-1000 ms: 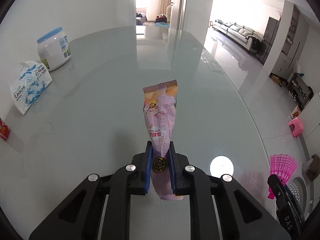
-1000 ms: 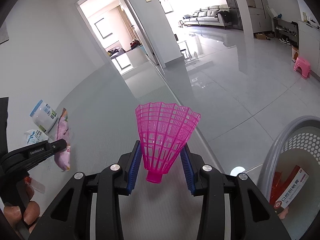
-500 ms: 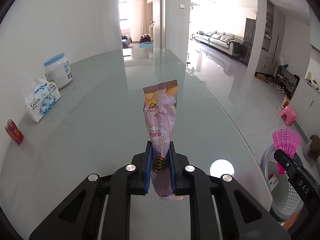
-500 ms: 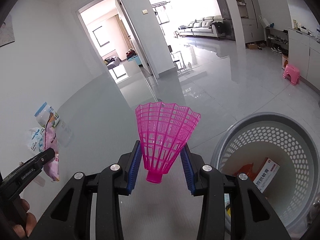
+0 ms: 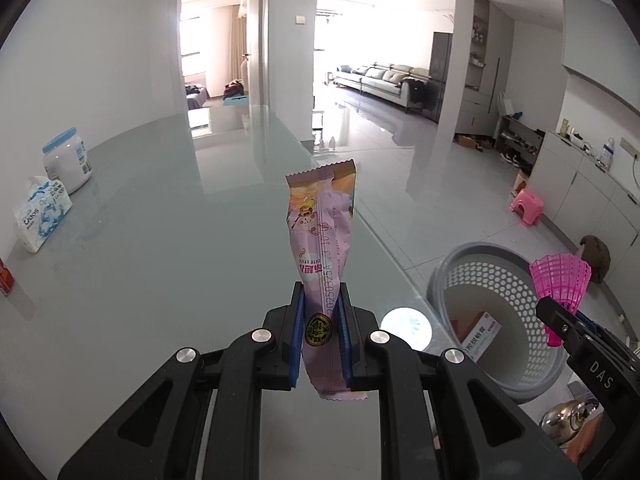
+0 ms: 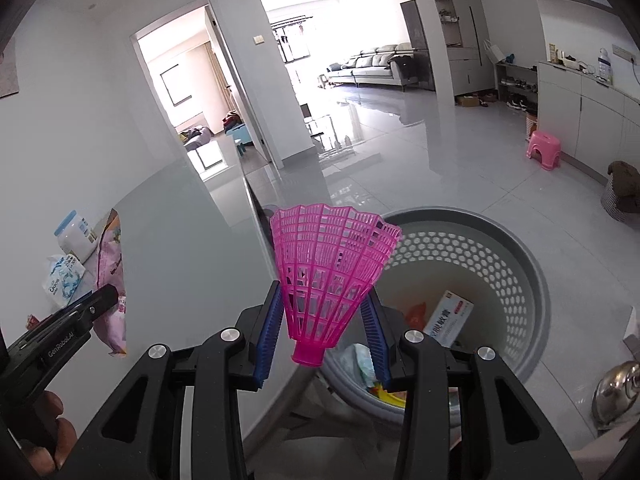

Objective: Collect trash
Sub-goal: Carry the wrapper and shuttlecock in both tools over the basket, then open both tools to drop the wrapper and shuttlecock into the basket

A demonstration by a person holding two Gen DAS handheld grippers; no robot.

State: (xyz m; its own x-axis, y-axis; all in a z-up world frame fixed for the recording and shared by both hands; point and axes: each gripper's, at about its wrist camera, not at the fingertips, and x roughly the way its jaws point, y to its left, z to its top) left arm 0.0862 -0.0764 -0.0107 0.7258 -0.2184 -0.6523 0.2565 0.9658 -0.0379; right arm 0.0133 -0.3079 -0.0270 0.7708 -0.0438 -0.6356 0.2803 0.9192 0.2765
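Note:
My left gripper (image 5: 320, 320) is shut on a pink snack wrapper (image 5: 323, 240) and holds it upright above the glass table (image 5: 160, 248), near its right edge. My right gripper (image 6: 324, 320) is shut on a pink plastic shuttlecock (image 6: 328, 264) and holds it over the table edge, just left of the grey perforated basket (image 6: 520, 280) on the floor. The basket holds a white box (image 6: 448, 316) and other scraps. The basket (image 5: 460, 268) and shuttlecock (image 5: 560, 284) also show at the right of the left wrist view, and the wrapper (image 6: 110, 280) at the left of the right wrist view.
On the table's left side stand a white jar with a blue lid (image 5: 66, 160), a tissue pack (image 5: 40, 212) and a red can (image 5: 5, 280). A pink stool (image 6: 544, 150), a metal kettle (image 6: 616, 392) and a brown object (image 6: 624, 192) sit on the tiled floor.
Both grippers have moved right toward the table edge, each still holding its item. The basket has come fully into view below the right gripper.

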